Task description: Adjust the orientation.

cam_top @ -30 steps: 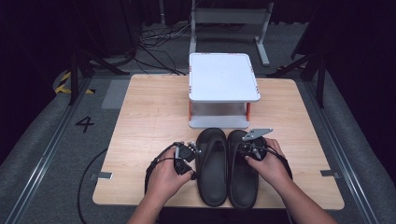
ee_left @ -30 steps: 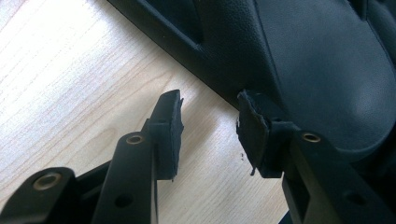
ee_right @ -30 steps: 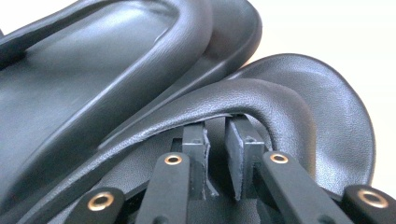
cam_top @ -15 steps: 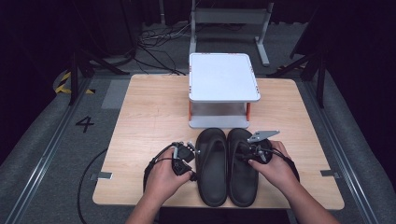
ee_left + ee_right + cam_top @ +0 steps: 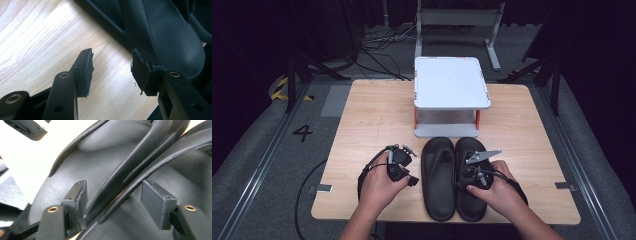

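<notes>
Two black sandals lie side by side on the near middle of the bench [image 5: 372, 120], toes toward the white two-level rack [image 5: 452, 82] just beyond them. The right tongs [image 5: 469, 175] sit over the right sandal [image 5: 471, 150]; in the right gripper view [image 5: 113, 202] they are spread, with the sandal's strap [image 5: 130, 170] running up between the two pads and neither pad [image 5: 78, 195] pressing it yet. The left tongs [image 5: 409, 172] rest on the bench just left of the left sandal [image 5: 438, 170]; in the left gripper view [image 5: 112, 70] they are also spread, holding nothing, the right-hand pad close to the sandal's rim [image 5: 120, 30].

The step in hand looks like gripping the right sandal by its strap. To do it well, keep the strap centred between the pads, push a little deeper so the pads cover its full width, and then close squarely; a shallow bite on soft rubber is likely to slip. The left tongs would do best to take the left sandal's rim rather than crowd the neighbour.
</notes>
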The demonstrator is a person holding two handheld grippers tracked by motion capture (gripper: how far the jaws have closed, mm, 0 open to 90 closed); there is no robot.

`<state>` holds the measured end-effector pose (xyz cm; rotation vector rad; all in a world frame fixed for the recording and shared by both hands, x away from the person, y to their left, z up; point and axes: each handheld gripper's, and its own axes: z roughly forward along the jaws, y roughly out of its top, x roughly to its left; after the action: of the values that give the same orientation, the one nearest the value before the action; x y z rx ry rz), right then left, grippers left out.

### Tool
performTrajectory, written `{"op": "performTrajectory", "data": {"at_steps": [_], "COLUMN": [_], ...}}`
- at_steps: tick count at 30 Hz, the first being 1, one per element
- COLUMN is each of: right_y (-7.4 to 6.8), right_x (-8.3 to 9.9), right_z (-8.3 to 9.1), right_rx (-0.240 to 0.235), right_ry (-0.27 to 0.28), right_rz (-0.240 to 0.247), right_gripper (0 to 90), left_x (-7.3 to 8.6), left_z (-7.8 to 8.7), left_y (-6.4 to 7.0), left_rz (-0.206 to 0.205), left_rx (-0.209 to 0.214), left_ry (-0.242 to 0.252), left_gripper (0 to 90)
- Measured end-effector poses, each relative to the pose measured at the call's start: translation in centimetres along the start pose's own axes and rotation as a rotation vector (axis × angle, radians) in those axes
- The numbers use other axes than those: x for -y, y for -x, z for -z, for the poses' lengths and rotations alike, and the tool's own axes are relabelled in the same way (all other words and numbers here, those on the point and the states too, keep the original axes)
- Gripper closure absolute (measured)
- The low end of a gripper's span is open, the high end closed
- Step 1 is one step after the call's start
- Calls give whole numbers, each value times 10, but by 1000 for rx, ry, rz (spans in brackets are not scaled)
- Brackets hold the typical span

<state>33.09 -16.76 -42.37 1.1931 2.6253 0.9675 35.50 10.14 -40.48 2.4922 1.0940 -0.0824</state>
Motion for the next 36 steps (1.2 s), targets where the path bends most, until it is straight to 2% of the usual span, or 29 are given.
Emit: {"op": "performTrajectory", "data": {"at_steps": [2, 3, 5, 8, 15, 18, 20, 22, 25, 28, 30, 33, 36], "right_y": [-1, -2, -1, 0, -1, 0, 1, 3, 6, 8, 9, 10, 9], "right_x": [-1, -1, -1, -2, -7, -9, -10, -10, -11, -11, -12, -13, -13], "right_z": [-1, -4, -6, -10, -23, -23, -22, -19, -16, -14, -13, -11, -8], "right_rx": [13, 44, 55, 52, 80, 72, 65, 66, 60, 78, 74, 74, 43], "right_ry": [-7, -12, -11, -11, -45, -58, -61, -73, -103, -116, -125, -132, -131], "right_rz": [8, 6, 8, -22, 6, 12, 19, 29, 20, 30, 25, 25, -16], "right_gripper": [375, 371, 354, 347, 331, 346, 397, 560, 639, 732, 771, 775, 778], "left_x": [0, 1, 1, 2, 8, 11, 14, 15, 17, 19, 19, 19, 19], "left_z": [0, 0, 1, 1, -1, -1, -1, -2, -3, -3, -2, -1, 1], "left_y": [-2, -3, -4, -5, -7, -8, -10, -10, -12, -13, -13, -13, -14], "left_rz": [-3, -2, 9, 13, 26, 43, 54, 53, 54, 65, 61, 67, 66], "left_rx": [-5, -6, -10, -15, -22, -26, -29, -30, -32, -28, -32, -33, -37], "left_ry": [2, 4, 0, 2, -14, -14, -16, -23, -22, -23, -21, -17, -11], "left_gripper": [519, 519, 520, 520, 529, 530, 530, 535, 535, 534, 535, 542, 543]}}
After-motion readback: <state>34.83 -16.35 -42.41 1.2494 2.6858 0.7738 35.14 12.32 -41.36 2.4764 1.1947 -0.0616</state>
